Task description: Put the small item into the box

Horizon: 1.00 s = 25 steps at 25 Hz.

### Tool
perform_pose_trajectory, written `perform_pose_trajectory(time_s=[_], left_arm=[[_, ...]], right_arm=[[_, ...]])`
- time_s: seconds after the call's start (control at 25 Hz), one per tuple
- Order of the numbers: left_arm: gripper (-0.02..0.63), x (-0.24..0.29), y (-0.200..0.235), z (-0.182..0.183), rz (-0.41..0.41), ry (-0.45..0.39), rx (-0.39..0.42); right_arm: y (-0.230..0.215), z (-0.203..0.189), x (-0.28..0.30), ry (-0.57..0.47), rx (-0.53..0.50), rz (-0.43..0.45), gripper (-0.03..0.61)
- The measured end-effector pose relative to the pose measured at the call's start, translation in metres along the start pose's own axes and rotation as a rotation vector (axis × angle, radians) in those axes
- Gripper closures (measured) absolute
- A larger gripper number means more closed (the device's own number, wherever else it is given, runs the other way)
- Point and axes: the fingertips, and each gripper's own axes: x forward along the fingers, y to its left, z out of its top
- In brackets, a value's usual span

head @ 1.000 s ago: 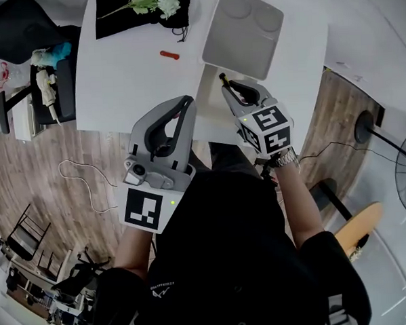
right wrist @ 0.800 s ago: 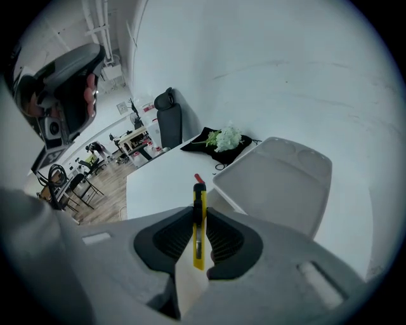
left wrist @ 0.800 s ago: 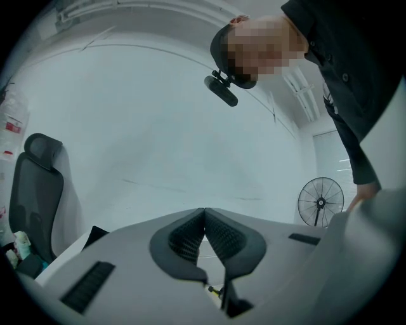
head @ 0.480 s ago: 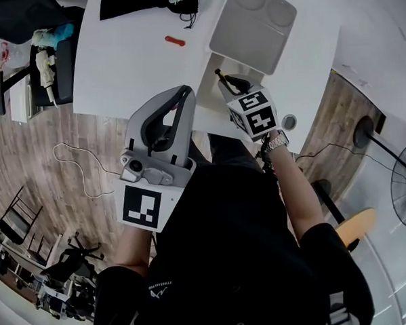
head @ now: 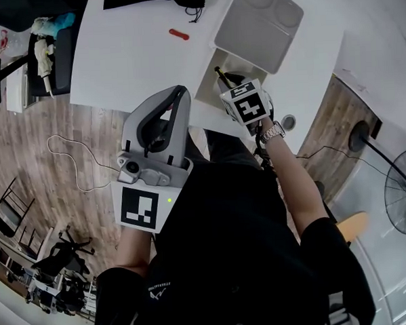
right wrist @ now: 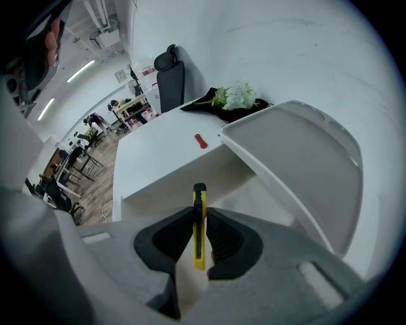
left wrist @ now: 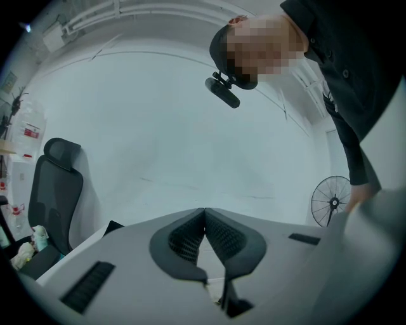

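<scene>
A slim yellow utility knife with a black tip is the small item, clamped upright between the jaws of my right gripper. In the head view that right gripper hovers over the near edge of the open white box. The box's grey lid leans back behind it, and the same lid fills the right of the right gripper view. My left gripper is held up in front of the torso, short of the table. Its jaws are shut with nothing between them and point at a pale wall.
A small red item lies on the white table, and it also shows as the red item. White flowers on a black cloth lie at the far end. An office chair stands left; a fan stands right.
My right gripper has carried the knife forward, closer over the box's near edge. The left gripper stays raised in much the same place.
</scene>
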Motion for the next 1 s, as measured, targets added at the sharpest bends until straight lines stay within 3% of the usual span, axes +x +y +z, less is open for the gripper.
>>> perform_pose_trajectory(time_s=[0.32, 1.0], left_arm=[[0.609, -0.006, 0.010, -0.001, 0.028, -0.004, -0.007], [0.609, -0.003, 0.011, -0.001, 0.006, -0.001, -0.001]], right_arm=[[0.006, -0.006, 0.021, 0.076, -0.078, 0.012, 0.510], [0.007, -0.009, 0.022, 0.082, -0.049, 0.030, 0.492]])
